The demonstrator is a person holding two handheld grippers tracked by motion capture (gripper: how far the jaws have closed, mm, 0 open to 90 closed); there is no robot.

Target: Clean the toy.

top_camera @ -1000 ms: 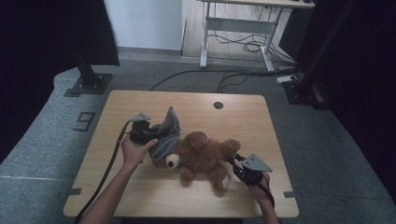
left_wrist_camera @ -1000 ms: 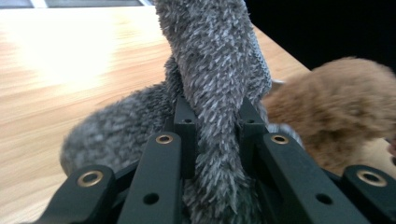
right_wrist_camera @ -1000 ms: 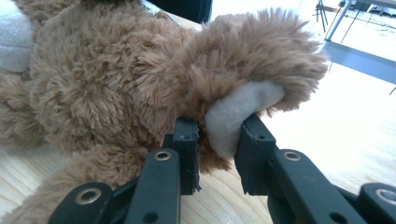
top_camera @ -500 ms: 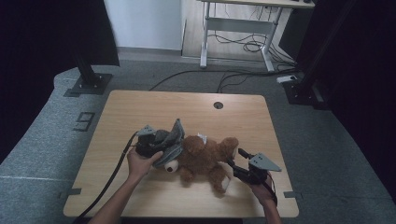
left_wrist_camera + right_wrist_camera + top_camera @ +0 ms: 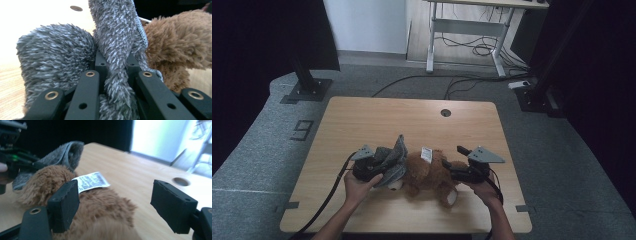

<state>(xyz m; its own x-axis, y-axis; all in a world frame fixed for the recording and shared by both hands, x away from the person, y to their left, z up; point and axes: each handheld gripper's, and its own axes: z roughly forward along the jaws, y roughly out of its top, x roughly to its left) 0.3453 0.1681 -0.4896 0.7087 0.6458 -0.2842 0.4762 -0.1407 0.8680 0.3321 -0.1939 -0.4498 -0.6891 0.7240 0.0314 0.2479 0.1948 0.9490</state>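
A brown teddy bear (image 5: 429, 172) lies on the wooden table (image 5: 362, 125), with a white tag (image 5: 91, 181) on its back. Against its left side is a grey fuzzy cloth (image 5: 392, 157). My left gripper (image 5: 382, 167) is shut on a fold of that cloth (image 5: 117, 50), and the bear (image 5: 175, 50) is just to its right. At the bear's right end my right gripper (image 5: 456, 162) has just been opening. In the right gripper view its jaws (image 5: 117, 202) stand wide over the bear's fur (image 5: 100, 212) without pressing it.
A round cable hole (image 5: 445, 113) sits at the table's far middle. Beyond the table are a desk frame (image 5: 462, 30), floor cables (image 5: 422, 82) and black stand bases (image 5: 307, 90) on grey carpet. The far half of the tabletop is bare.
My left gripper has come toward the near edge and down with the grey cloth. My right gripper has let go of the bear, opened its jaws and risen.
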